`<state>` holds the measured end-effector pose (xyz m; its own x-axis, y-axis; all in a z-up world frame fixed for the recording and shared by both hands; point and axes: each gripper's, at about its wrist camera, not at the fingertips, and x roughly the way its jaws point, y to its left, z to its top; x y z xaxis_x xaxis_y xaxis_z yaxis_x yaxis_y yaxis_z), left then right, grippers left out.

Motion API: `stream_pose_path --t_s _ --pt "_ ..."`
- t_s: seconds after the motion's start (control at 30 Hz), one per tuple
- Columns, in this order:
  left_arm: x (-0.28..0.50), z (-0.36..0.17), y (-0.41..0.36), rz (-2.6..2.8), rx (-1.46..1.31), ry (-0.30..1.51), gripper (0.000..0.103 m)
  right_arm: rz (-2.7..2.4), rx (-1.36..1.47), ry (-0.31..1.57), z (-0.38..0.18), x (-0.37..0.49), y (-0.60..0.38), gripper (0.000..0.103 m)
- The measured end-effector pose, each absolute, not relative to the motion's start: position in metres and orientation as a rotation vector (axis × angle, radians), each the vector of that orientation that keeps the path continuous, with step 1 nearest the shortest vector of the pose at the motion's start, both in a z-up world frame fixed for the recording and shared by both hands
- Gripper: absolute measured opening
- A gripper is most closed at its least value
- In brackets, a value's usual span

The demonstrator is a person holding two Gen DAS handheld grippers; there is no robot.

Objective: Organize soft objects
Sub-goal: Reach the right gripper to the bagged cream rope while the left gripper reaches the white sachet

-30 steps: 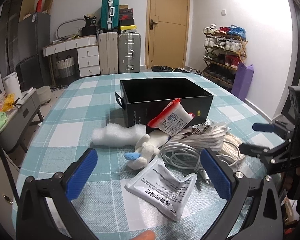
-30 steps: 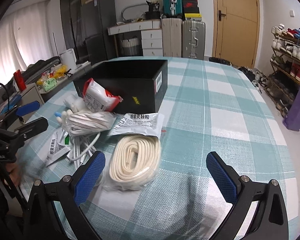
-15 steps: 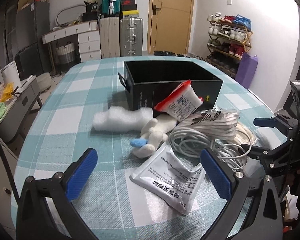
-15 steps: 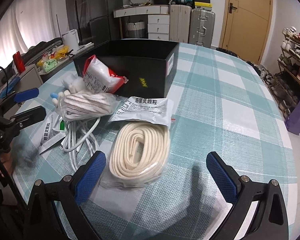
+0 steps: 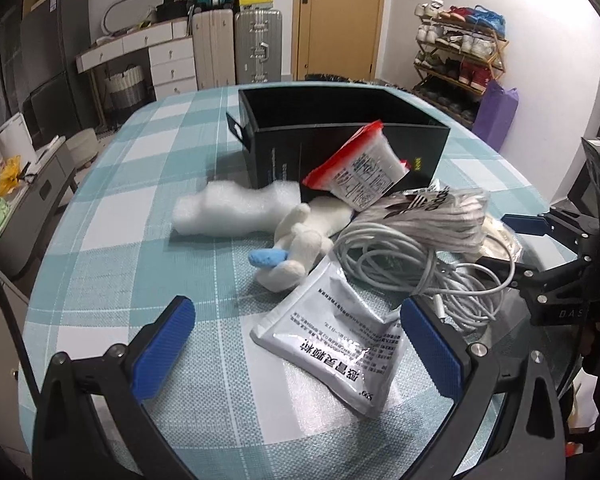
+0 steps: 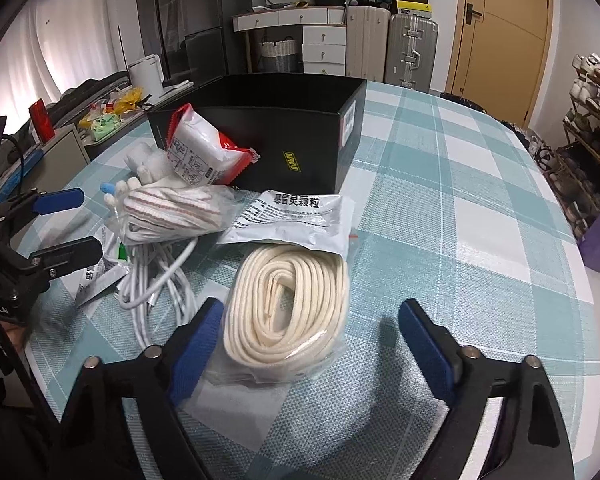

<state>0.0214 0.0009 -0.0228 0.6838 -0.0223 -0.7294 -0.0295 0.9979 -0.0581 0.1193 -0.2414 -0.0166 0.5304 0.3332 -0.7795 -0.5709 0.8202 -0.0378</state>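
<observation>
Checked teal-and-white cloth over a round surface (image 5: 112, 216), suitcases and a door behind. From the left wrist view: left hand-held gripper (image 5: 296, 344) spread wide, nothing between the pads, hovering over a silver foil sachet (image 5: 336, 340). Thin, crinkly, probably slippery; best pinched at a raised edge. Beyond it, a white plush toy (image 5: 300, 248) with a blue tip, soft and light, easy to squeeze mid-body. Touching it, a loose white cable (image 5: 412, 264), likely to trail and snag neighbours. Foam piece (image 5: 224, 212) lying apart from the cable, near the open black box (image 5: 340, 128). Red-edged packet (image 5: 360, 172) leaning against the box wall.

From the right wrist view: right hand-held gripper (image 6: 310, 334) closing around the near end of a bagged cream rope coil (image 6: 288, 308), pads not yet pressing. Film slick, coil squashy and floppy; a grip across the bundle seems safest. Second foil sachet (image 6: 296, 220) overlapping the coil's far end, liable to be dragged along. Bagged striped cloth (image 6: 172, 208) just beside.
</observation>
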Motion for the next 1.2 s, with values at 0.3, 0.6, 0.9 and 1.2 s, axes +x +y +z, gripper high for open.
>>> stream_pose_path --t_s 0.3,0.6,0.9,1.2 --pt "0.027 -0.029 0.006 -0.006 -0.106 0.859 0.103 0.551 -0.318 0.849 -0.017 0.118 -0.245 0.083" --pt "0.032 -0.034 0.01 -0.043 -0.187 0.894 0.102 0.57 -0.334 0.854 -0.019 0.12 -0.237 0.081" --pt "0.031 -0.035 0.009 -0.011 -0.163 0.91 0.102 0.566 -0.332 0.856 -0.019 0.121 -0.237 0.081" --pt "0.025 -0.037 0.007 0.015 -0.139 0.912 0.101 0.558 -0.333 0.857 -0.019 0.123 -0.238 0.081"
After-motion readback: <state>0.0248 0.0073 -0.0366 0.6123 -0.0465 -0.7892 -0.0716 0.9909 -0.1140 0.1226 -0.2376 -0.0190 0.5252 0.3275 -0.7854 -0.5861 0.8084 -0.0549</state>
